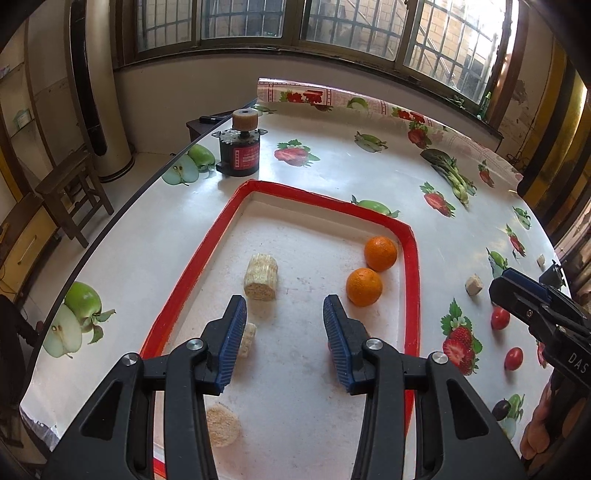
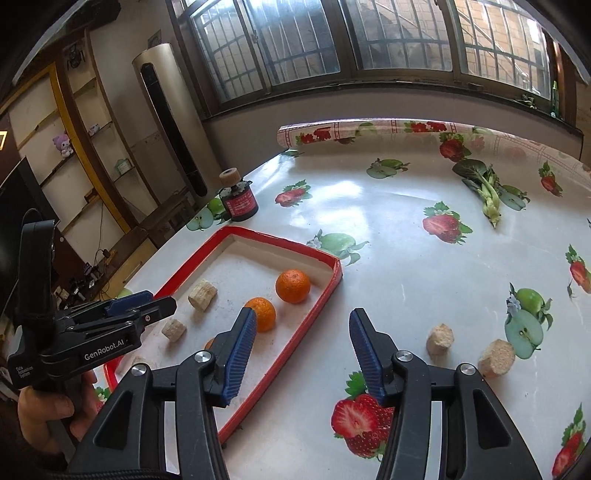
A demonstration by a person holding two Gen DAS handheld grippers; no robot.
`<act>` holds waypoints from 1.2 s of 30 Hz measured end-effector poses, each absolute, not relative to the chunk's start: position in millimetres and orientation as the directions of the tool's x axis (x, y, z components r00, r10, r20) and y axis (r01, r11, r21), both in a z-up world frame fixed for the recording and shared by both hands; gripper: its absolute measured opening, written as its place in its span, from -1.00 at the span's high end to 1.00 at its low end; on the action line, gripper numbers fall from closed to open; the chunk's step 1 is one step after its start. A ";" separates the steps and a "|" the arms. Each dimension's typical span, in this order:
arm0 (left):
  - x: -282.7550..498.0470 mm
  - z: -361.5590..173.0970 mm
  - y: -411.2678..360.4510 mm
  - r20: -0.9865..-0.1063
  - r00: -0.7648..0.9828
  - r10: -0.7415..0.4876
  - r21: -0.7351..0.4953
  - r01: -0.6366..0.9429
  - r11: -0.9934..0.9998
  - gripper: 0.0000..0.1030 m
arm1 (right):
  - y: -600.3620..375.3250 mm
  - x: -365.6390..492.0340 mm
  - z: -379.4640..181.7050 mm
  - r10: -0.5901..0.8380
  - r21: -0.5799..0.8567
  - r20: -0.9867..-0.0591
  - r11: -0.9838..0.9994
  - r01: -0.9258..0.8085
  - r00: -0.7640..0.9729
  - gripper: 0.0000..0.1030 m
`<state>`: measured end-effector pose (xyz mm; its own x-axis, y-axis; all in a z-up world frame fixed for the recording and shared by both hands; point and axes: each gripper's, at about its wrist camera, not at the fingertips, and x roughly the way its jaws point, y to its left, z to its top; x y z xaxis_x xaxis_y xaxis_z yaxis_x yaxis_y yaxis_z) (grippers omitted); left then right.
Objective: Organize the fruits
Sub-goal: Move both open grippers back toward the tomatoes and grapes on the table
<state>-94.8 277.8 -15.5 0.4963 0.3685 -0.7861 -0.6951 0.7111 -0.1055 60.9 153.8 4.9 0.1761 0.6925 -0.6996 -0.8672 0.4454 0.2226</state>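
Bright daylight comes thru the barred windows [image 1: 280,22], w/ white glare on the glossy tablecloth [image 2: 351,188]. Fisheye bends the edges, corners go black. Focus sharp.

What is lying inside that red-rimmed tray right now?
Inside the red tray lie two oranges and pale corn-cob pieces. Another piece is half hidden behind the left gripper, which also covers part of the tray floor.

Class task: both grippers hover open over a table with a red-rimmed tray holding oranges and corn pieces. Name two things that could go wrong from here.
1. The two oranges touch each other near the tray rim; gripping one may send the other rolling.
2. The cherry tomatoes lie loose on the slick tablecloth beside the right gripper; a nudge could roll them away.
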 end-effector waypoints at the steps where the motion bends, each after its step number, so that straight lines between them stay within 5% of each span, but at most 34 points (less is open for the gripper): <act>1: -95.6 -14.4 274.4 -0.785 0.499 0.368 -0.106 -0.693 0.713 0.20 | 147.2 61.6 6.1 0.694 0.224 -0.697 0.450 -0.864 0.180 -0.05; 34: -59.9 -16.7 142.6 -0.797 0.580 0.168 -0.160 -0.471 0.868 0.20 | -30.8 98.5 -21.7 0.582 0.210 -0.740 0.676 -0.706 0.337 -0.06; 36: -58.8 -20.4 131.7 -0.801 0.583 0.132 -0.178 -0.444 0.878 0.07 | -37.2 99.5 -24.8 0.579 0.211 -0.742 0.681 -0.702 0.338 -0.06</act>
<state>-58.8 131.7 -20.4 0.5835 0.1322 -0.8013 -0.4438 0.8782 -0.1782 99.5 -37.2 -24.8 0.3378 0.5786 -0.7424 -0.7016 0.6806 0.2113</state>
